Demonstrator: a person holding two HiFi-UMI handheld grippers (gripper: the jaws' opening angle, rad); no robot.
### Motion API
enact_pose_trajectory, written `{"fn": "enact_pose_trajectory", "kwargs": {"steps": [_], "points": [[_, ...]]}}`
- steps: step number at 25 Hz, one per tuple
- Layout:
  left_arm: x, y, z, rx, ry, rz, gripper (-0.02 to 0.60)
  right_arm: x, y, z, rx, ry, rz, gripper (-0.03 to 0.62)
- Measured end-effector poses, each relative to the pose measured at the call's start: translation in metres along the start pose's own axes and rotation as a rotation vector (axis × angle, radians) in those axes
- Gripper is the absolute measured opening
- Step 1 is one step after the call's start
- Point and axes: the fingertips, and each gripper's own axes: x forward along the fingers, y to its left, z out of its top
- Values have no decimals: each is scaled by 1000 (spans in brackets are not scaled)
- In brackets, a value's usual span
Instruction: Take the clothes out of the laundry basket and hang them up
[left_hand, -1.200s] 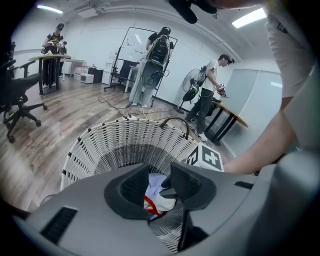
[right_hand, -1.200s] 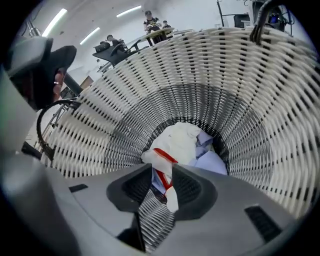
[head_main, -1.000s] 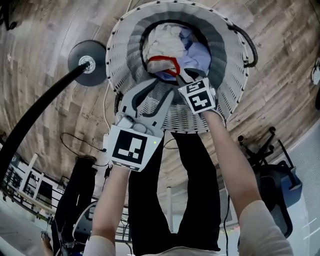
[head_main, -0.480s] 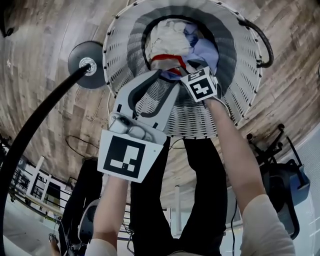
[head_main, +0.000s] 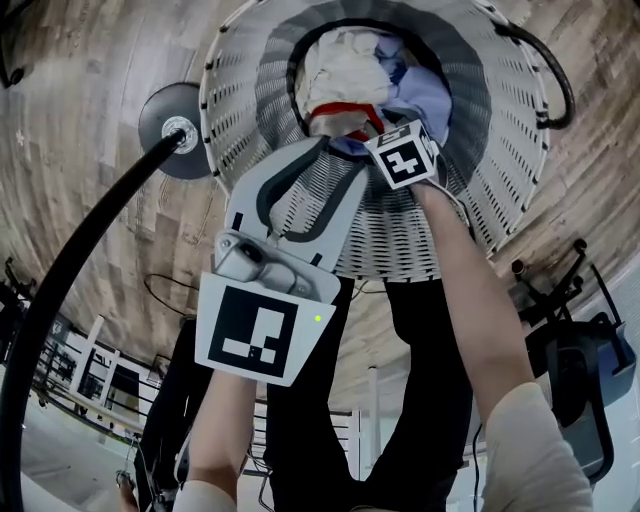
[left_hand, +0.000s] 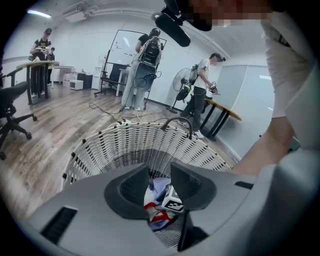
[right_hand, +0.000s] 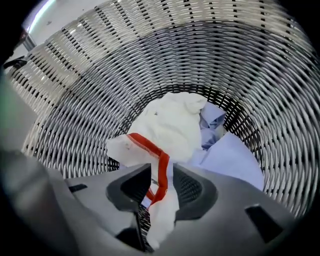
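A white woven wicker laundry basket (head_main: 500, 190) with black handles is stood on the grey-brown wooden plank floor (head_main: 90, 90); just beside it, a pole stand's round black base (head_main: 172, 115) is set

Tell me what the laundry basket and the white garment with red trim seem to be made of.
Laundry basket: woven white strands, probably plastic or painted wicker, slightly glossy, with open slots. White garment: soft matte fabric, likely cotton, judging by crumpled folds; its red trim looks stitched.
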Motion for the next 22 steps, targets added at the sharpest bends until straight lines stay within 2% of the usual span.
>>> {"fn": "enact_pose_trajectory", "kwargs": {"steps": [4, 7, 22], "points": [[3, 2, 2, 29, 6, -15, 144, 12, -2, -3, -6, 15, -19, 150], [3, 8, 1, 15, 5, -9, 144, 18, -5, -6, 5, 24, -40, 152], [2, 12, -1, 5, 16, -22, 141, 21, -19, -14, 21, 46, -105, 50]]}}
